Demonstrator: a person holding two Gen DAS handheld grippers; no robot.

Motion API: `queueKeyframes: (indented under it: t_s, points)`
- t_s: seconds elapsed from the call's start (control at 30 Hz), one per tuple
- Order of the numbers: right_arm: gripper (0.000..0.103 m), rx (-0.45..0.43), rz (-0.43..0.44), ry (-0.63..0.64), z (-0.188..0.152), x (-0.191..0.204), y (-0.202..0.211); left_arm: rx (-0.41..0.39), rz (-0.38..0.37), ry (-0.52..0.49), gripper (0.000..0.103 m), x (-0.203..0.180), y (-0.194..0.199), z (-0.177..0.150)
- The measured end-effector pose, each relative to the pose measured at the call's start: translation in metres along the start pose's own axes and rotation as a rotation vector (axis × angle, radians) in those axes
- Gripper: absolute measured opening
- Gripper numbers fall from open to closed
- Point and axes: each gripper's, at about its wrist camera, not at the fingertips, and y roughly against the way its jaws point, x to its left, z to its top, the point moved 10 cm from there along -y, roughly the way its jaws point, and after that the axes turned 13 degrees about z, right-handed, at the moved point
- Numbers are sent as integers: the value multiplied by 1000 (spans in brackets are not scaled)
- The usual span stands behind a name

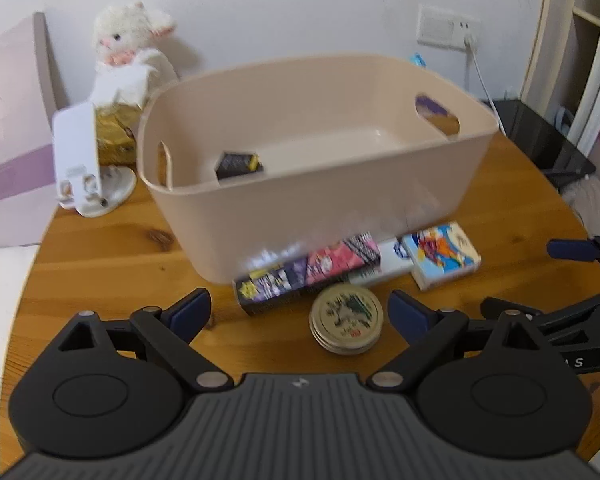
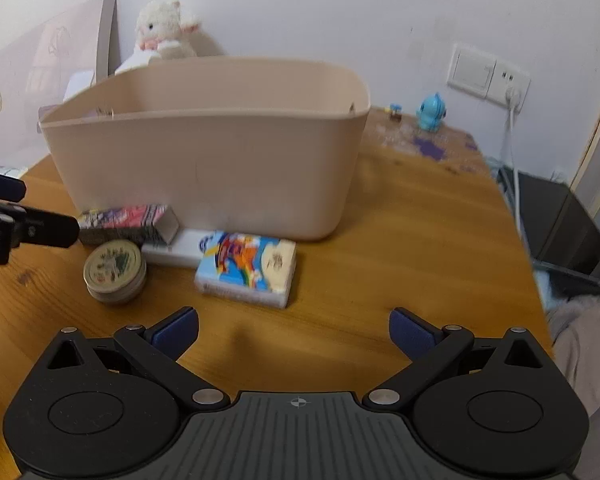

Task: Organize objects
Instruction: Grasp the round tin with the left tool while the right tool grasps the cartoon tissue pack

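A beige plastic bin [image 1: 320, 200] [image 2: 204, 168] stands on the wooden table and holds a small black box [image 1: 238, 165]. In front of it lie a long purple-pink box [image 1: 308, 276] [image 2: 124, 222], a white box [image 1: 384, 266] [image 2: 176, 250], a colourful tissue pack [image 1: 442, 254] [image 2: 248, 268] and a round gold tin [image 1: 346, 318] [image 2: 114, 270]. My left gripper [image 1: 300, 312] is open, just short of the tin. My right gripper [image 2: 294, 330] is open and empty, near the tissue pack.
A white plush toy [image 1: 130, 44] [image 2: 164, 28], a gold box [image 1: 114, 136] and a white stand [image 1: 78, 160] sit behind the bin at left. A blue figurine [image 2: 432, 112] stands at the back right. A wall socket with cable [image 2: 512, 96] is right.
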Motion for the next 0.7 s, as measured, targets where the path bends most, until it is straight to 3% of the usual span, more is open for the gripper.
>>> queueKeyframes:
  t_s: [0.33,0.53,0.7]
  points:
    - [103,42,19,11,-12,4,-29,95,-19,-6,96,-16,-44,-27]
    - [103,17,36,28,-10,8,-44,107,-33,32,96,-15,-60,-28]
    - [103,2,51,9,-1,10,-56,75,3,88,95,-1,-66,-25]
